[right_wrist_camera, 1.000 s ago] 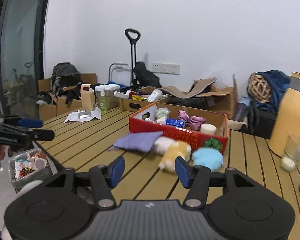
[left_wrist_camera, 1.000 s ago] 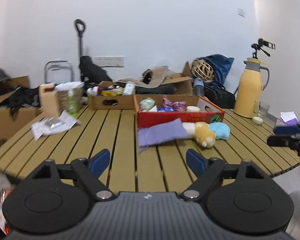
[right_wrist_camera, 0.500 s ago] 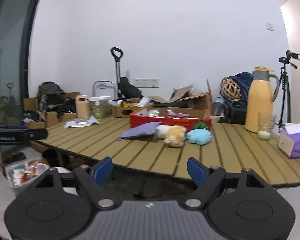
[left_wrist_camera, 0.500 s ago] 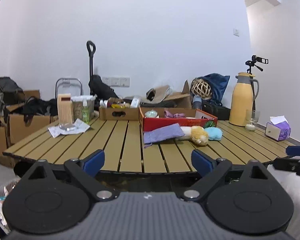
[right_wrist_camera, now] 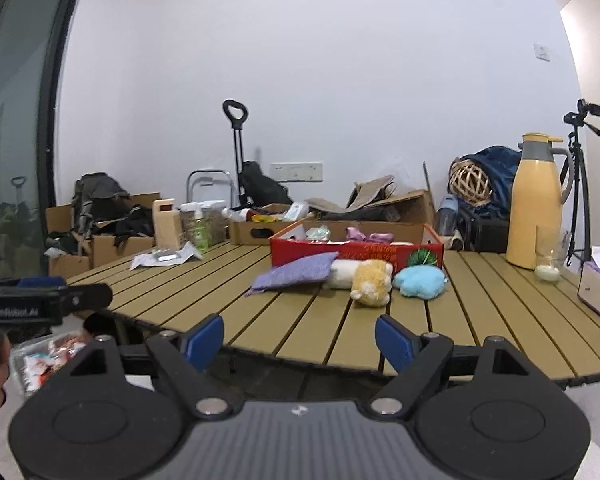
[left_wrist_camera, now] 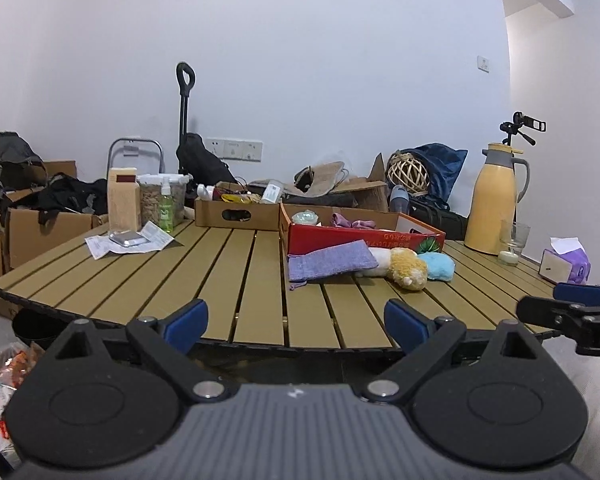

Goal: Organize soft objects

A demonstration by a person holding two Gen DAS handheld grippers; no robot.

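Hovering off the near edge of the slatted table (left_wrist_camera: pixel 252 264), the left gripper (left_wrist_camera: pixel 296 316) has its jaws spread wide with nothing between them; they have just been opening. The right gripper (right_wrist_camera: pixel 299 338) is likewise short of the table edge, jaws well apart and empty, after widening too. On the table, a purple fabric pouch (left_wrist_camera: pixel 330 260) lies just in front of the red cardboard box (left_wrist_camera: pixel 364 236), leaning against it or very nearly so. Beside the pouch are a white-and-yellow plush toy (left_wrist_camera: pixel 406 268) and a light blue plush (left_wrist_camera: pixel 438 266), touching each other. Inside the box sit a pale green soft item (right_wrist_camera: pixel 318 233) and a pink fabric bow (right_wrist_camera: pixel 366 235), though the low angle hides most of the contents. A yellow thermos (right_wrist_camera: pixel 536 204) stands toward the table's right side.
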